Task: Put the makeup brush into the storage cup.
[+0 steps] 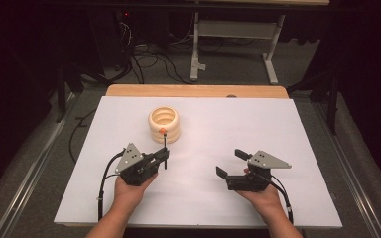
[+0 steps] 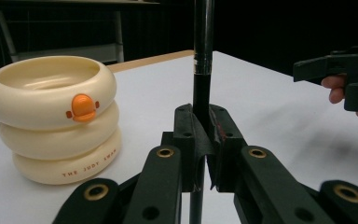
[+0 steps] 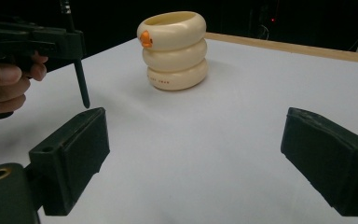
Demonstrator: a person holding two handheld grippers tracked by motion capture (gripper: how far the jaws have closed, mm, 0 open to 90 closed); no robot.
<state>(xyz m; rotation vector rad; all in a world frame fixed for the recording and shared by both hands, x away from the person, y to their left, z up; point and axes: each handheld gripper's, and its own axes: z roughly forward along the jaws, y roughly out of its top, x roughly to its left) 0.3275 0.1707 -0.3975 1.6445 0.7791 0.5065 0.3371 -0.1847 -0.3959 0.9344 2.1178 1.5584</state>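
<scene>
Left tool (image 1: pixel 164 154), held in the left hand (image 1: pixel 129 191), jaws clamped tight. Right tool (image 1: pixel 230 162), held in the right hand (image 1: pixel 263 196), both jaws spread wide, nothing between them.

The high view looks forward and down across the white desk (image 1: pixel 203 198) from the person's side. The left gripper view sits low and close, facing the cream ringed cup (image 2: pixel 51 116). The right gripper view looks from farther off, and all three catch that cup.
</scene>
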